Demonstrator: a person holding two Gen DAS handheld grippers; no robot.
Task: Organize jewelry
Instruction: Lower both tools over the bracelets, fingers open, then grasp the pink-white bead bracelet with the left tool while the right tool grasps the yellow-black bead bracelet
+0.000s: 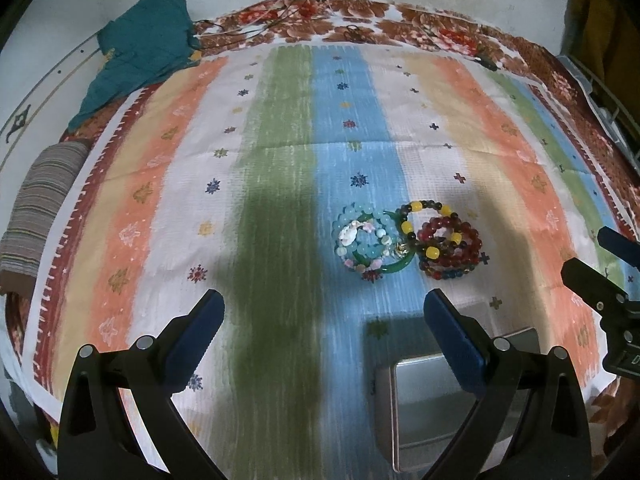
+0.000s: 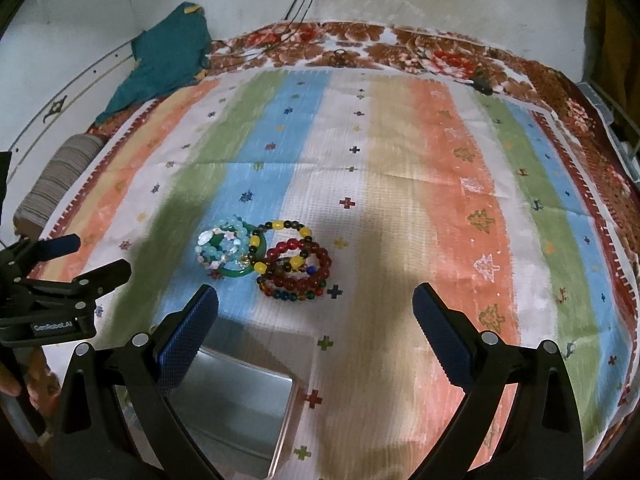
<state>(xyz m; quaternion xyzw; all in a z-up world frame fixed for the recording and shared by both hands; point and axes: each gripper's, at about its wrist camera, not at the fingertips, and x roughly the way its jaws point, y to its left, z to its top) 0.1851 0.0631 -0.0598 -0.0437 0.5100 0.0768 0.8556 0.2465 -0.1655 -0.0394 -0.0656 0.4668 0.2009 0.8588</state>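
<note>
Bare cloth (image 2: 400, 200) all round bracelet pile (image 2: 266, 260); tin (image 2: 240, 408) nr front.
</note>
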